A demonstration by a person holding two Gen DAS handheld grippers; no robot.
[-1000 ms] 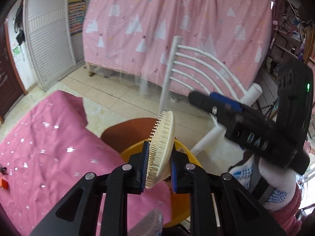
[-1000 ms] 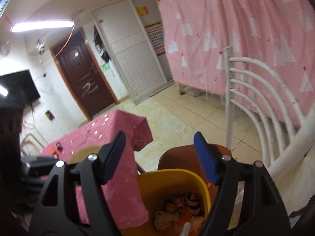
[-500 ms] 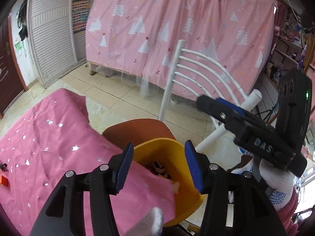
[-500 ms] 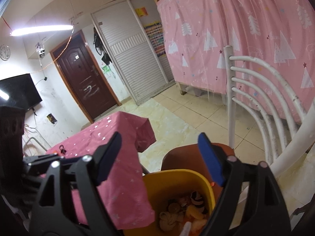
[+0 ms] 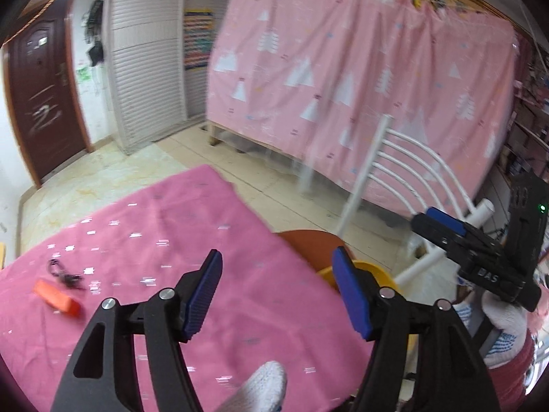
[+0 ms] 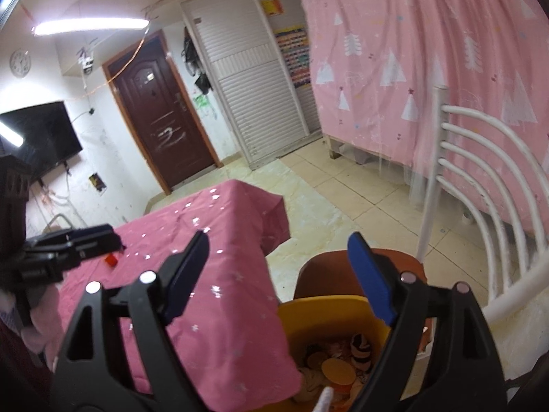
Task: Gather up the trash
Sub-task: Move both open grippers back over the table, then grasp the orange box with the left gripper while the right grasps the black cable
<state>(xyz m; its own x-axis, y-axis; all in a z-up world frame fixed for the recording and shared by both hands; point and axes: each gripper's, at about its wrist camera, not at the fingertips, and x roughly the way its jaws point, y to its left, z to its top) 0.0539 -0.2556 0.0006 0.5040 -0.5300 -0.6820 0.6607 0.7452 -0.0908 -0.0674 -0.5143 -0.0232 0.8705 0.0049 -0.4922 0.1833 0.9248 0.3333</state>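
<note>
My left gripper (image 5: 277,254) hangs over the pink star-print tablecloth (image 5: 171,240), its jaws opening with nothing between them. On the cloth to its left lie an orange block (image 5: 56,297) and a small black cable (image 5: 63,273). My right gripper (image 6: 278,238) is open and empty above the yellow bin (image 6: 326,312), which stands at the table's edge. The bin holds several scraps, with a tan oval piece (image 6: 338,369) on top. In the left wrist view the yellow bin (image 5: 360,271) is just a rim behind the right finger. The right gripper (image 5: 446,230) shows at the right there.
A brown stool (image 6: 329,267) stands behind the bin, and a white slatted chair (image 6: 480,189) stands to its right. A pink curtain (image 5: 343,68) covers the back. The tiled floor lies between table and curtain. A gloved hand (image 5: 504,322) grips the right tool.
The left gripper held a pale bristled brush over the bin, let it go, then swung left over the table with its jaws spreading. The right gripper widened and shifted slightly.
</note>
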